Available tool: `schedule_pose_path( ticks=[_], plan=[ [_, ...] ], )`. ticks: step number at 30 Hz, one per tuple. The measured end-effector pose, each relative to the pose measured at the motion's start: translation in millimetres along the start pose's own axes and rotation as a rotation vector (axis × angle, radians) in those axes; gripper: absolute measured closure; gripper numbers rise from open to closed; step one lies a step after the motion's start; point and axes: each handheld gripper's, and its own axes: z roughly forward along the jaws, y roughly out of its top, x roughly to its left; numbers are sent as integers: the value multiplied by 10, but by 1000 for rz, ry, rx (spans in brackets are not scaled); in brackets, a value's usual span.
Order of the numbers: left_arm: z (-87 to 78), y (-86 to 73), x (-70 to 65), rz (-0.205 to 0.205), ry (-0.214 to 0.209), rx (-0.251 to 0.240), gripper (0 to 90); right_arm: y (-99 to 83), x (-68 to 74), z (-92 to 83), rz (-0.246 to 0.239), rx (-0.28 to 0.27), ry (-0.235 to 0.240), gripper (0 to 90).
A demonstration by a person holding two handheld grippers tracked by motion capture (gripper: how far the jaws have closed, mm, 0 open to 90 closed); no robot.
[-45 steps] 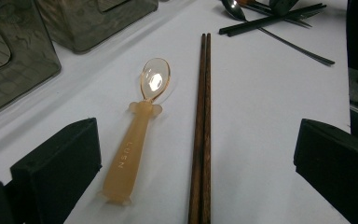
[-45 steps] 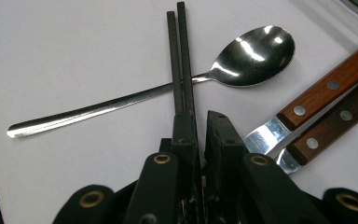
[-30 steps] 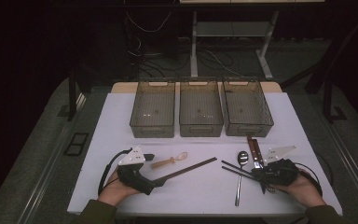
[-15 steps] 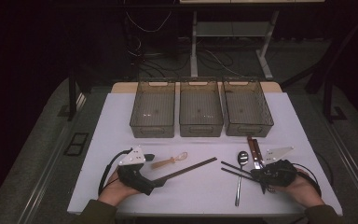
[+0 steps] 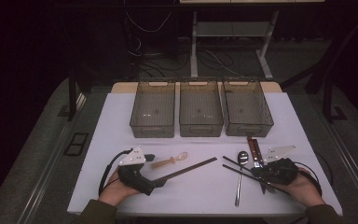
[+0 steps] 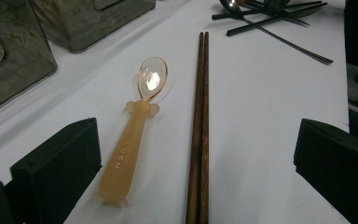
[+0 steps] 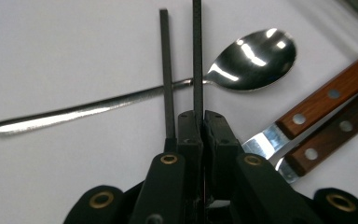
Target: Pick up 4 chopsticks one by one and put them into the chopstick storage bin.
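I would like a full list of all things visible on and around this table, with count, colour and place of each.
Smoky transparent plastic bins: three, grey-brown, row at the table's far side.
White table: one, under everything.
Amber translucent plastic spoon: one, near left.
Brown wooden chopsticks: one pair, beside the plastic spoon.
Black chopsticks: one pair, near right.
Shiny steel spoon: one, silver, under the black chopsticks.
Wooden-handled utensils: two, brown, right.
Left gripper: black, jaws open.
Right gripper: black, jaws shut on one black chopstick.
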Motion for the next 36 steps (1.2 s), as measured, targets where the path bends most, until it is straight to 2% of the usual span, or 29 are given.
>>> schedule_pose_path(
  ticks=[10,14,24,36],
  plan=[
    [13,-18,-10,-7,-7,-1,1,53,-71,-103,45,-51,-12,859],
    [1,-27,-7,-17,-5,-21,1,80,-89,-155,74,-83,-23,859],
    [-2,-49,-3,-11,19,-24,0,179,-79,-244,129,-141,-45,859],
    [6,-53,-2,-12,30,-15,1,354,-56,-291,150,-222,-27,859]
  ],
)
